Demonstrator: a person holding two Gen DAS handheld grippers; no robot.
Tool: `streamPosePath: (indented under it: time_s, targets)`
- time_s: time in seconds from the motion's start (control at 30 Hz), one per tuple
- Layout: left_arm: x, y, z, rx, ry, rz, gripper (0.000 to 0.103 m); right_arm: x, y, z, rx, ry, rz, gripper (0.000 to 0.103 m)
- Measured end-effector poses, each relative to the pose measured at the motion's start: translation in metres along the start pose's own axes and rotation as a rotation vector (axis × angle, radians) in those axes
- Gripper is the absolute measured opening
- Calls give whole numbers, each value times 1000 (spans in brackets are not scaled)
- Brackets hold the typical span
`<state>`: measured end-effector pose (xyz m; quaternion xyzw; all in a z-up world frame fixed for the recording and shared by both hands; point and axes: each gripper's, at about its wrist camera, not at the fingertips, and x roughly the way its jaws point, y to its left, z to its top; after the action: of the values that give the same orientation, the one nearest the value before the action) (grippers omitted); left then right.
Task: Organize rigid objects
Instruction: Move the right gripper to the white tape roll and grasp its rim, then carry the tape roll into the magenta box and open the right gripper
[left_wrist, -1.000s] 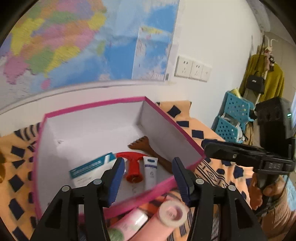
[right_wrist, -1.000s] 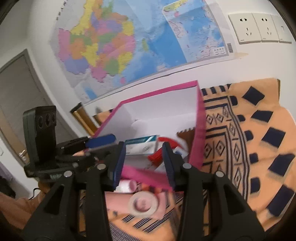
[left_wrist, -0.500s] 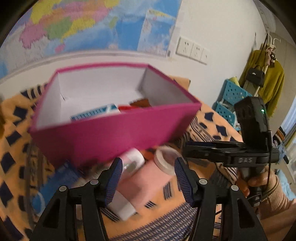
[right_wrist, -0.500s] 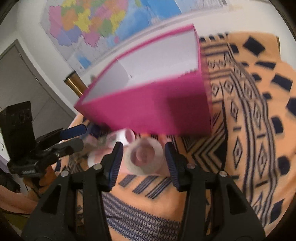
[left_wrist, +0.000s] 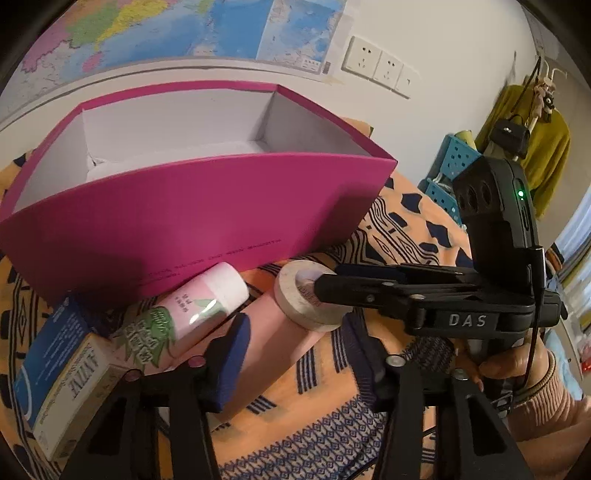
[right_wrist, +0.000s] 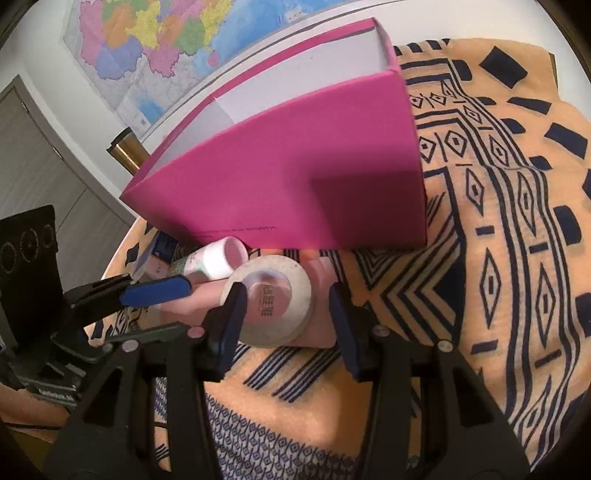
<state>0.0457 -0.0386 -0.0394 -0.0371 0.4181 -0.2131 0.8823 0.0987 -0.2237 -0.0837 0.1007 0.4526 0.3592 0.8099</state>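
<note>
A magenta open box (left_wrist: 192, 218) stands on the patterned cloth; it also shows in the right wrist view (right_wrist: 295, 173). In front of it lie a pink flat case (left_wrist: 273, 350), a white tape roll (left_wrist: 306, 299) on top of it, a pink-and-white bottle (left_wrist: 199, 306) and two cartons (left_wrist: 62, 380). My left gripper (left_wrist: 295, 362) is open, astride the pink case. My right gripper (right_wrist: 284, 325) is open, its fingers either side of the tape roll (right_wrist: 273, 299). The right gripper also shows in the left wrist view (left_wrist: 332, 291), at the roll.
The orange and navy patterned cloth (right_wrist: 498, 221) covers the surface. A map (left_wrist: 184, 29) and wall sockets (left_wrist: 376, 66) are behind the box. Blue crates (left_wrist: 447, 170) and hanging clothes stand at the far right. A brass cylinder (right_wrist: 127, 151) stands behind the box.
Both grippers have dropped from above the box to its front side and moved in on the objects there. The right gripper's fingers now straddle the tape roll.
</note>
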Motion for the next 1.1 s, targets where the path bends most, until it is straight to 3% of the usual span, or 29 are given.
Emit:
streamPosePath:
  time_s: [0.13,0.23,0.43,0.83,1.1]
  targets:
    - [4,-4,1,7,12,-9,43,3,-1,2,-11,-3,-21,47]
    - [6,-7,2,15,15,-7,41,4,1,3,-29,-2,-43,35]
    - [10,-11,4,27,28,-14,38,5,4,2,-64,1,-69,21]
    - [12,-12,6,26,38,-26,38,6,7,0,-97,3,-75,25]
    - [11,-14,8,14,46,-33,38,0,8,-2,-94,-38,-96,18]
